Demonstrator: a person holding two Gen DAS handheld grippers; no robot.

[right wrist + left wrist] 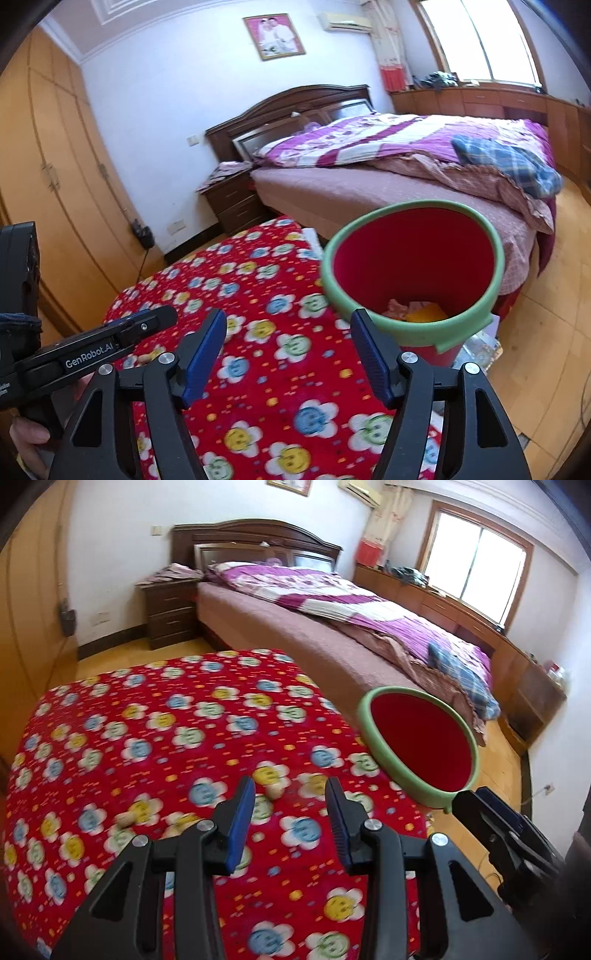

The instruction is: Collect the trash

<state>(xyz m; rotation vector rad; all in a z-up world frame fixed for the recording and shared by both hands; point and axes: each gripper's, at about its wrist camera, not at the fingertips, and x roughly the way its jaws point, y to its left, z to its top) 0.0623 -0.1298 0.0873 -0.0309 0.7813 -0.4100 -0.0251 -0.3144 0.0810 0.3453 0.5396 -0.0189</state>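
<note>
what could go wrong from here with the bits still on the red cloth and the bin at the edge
1. The small tan scraps blend into the busy flowered cloth, so one could get missed.
2. The red bin sits right by the table edge; a bump from the open right gripper could tip it.
3. The left gripper and right gripper work close together and might collide.

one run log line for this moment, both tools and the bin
left tool: open, empty | right tool: open, empty | red bin: holds scraps | two scraps on flowered cloth
</note>
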